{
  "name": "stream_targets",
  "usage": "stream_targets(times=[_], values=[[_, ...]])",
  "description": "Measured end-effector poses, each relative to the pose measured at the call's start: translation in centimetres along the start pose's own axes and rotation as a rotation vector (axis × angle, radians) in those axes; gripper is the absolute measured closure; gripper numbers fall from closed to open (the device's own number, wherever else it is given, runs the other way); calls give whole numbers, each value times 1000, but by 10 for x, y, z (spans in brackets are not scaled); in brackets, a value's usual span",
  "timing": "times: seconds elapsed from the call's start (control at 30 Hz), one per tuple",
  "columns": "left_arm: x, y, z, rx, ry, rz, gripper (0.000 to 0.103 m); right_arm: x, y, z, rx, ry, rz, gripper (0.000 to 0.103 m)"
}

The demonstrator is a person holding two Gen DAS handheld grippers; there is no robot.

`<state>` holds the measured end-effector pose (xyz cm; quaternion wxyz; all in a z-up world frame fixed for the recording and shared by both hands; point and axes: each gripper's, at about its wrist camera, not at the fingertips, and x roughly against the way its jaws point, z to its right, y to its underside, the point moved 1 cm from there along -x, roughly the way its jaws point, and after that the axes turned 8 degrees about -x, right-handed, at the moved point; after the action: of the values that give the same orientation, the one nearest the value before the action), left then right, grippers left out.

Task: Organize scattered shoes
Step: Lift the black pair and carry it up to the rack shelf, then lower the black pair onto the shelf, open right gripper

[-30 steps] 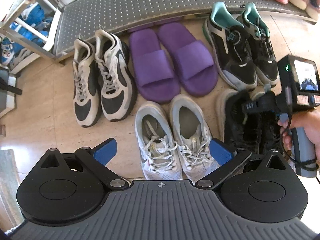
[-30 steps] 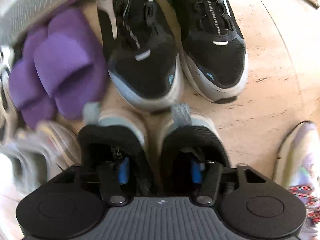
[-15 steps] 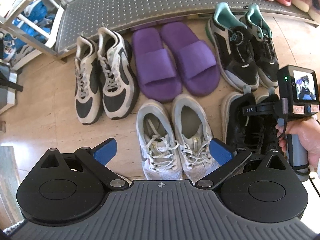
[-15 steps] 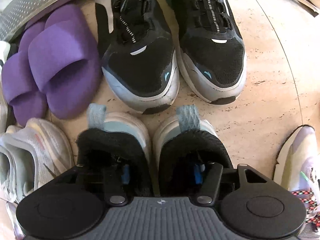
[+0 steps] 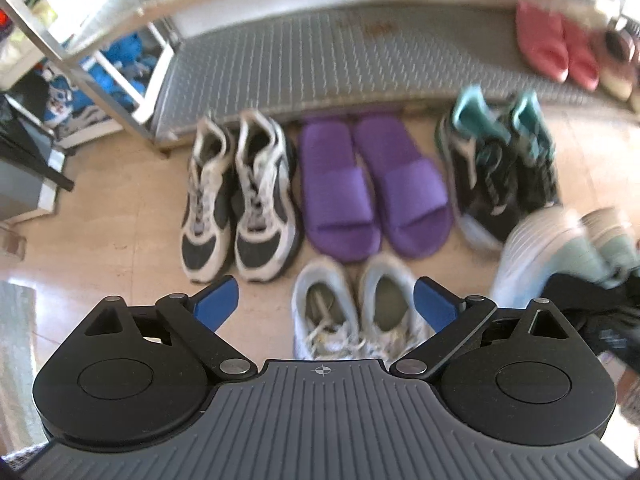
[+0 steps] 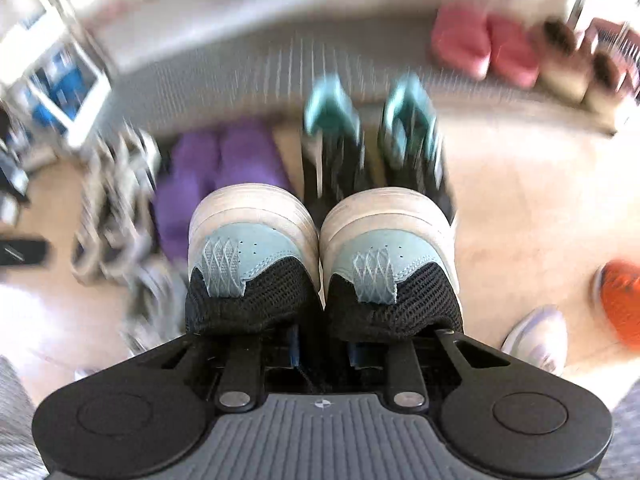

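Observation:
My right gripper (image 6: 323, 347) has its jaws closing and pinches the inner collars of a pair of black sneakers (image 6: 256, 248) with pale blue heels and white soles. The pair hangs heel-up above the floor. It shows blurred at the right edge of the left wrist view too, as the lifted black sneakers (image 5: 560, 248). My left gripper (image 5: 325, 300) is wide, its jaws closing a little, and nothing is gripped. A pair of white sneakers (image 5: 384, 300) lies on the floor far below it.
On the floor in a row in front of a metal rack shelf (image 5: 320, 60) lie grey-and-black sneakers (image 5: 240, 200), purple slippers (image 5: 372, 188) and black-and-teal sneakers (image 5: 500, 168). Pink slippers (image 5: 548, 44) sit on the shelf. An orange shoe (image 6: 620, 296) and a pale shoe (image 6: 536, 340) lie at the right.
The right gripper's jaws drew together inside the black sneakers and lifted the pair off the floor. The left gripper rose, so more of the rack shows.

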<state>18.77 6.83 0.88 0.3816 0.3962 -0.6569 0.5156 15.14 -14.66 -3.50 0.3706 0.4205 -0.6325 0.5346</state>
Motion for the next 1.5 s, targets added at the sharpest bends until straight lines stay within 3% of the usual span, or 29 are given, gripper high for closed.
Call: stream_targets(times=[0.13, 0.27, 0.33, 0.4, 0.5, 0.57, 0.63, 0.67, 0.7, 0.73, 0.87, 0.93, 1.07, 1.13, 1.2, 1.27, 1.33, 1.5], values=[[26, -39, 15, -99, 0, 112, 6, 66, -63, -10, 53, -9, 184, 80], [34, -67, 19, -102, -19, 237, 5, 85, -128, -17, 89, 15, 292, 80], [26, -78, 9, -17, 1, 219, 5, 81, -160, -21, 104, 29, 325, 80], [18, -89, -1, 13, 37, 204, 5, 70, -213, -30, 114, 44, 376, 80], [8, -103, -14, 46, 2, 199, 5, 55, -264, -37, 110, 40, 440, 80], [3, -110, -20, 68, -10, 194, 5, 30, -306, -39, 113, 38, 511, 70], [-3, -116, -23, 77, 1, 179, 5, -6, -327, -35, 143, 58, 541, 69], [-5, -116, -22, 72, 6, 175, 5, -23, -334, -32, 145, 55, 543, 65], [-7, -115, -22, 66, 10, 171, 5, -30, -337, -28, 114, 37, 556, 46], [-9, -114, -21, 52, 10, 163, 5, -37, -341, -23, 82, 20, 568, 41], [-16, -105, -15, 19, 15, 135, 5, -37, -342, -18, 89, 27, 576, 37], [-14, -105, -12, 22, 28, 133, 5, -25, -340, -14, 96, 24, 564, 25], [-11, -108, -5, 15, 37, 144, 5, -14, -338, -7, 119, 49, 583, 28], [-5, -109, 0, 22, 65, 153, 5, -17, -337, -3, 97, 66, 654, 41], [-1, -110, 1, 14, 74, 166, 5, -22, -343, 0, 22, 57, 685, 44], [0, -111, 0, 2, 61, 178, 5, -38, -348, -5, -41, 45, 722, 37], [-6, -112, -2, -3, 35, 167, 5, -58, -355, -9, -62, 97, 703, 18], [-15, -112, -6, 2, 57, 123, 5, -58, -371, -25, 78, 181, 518, 12]])
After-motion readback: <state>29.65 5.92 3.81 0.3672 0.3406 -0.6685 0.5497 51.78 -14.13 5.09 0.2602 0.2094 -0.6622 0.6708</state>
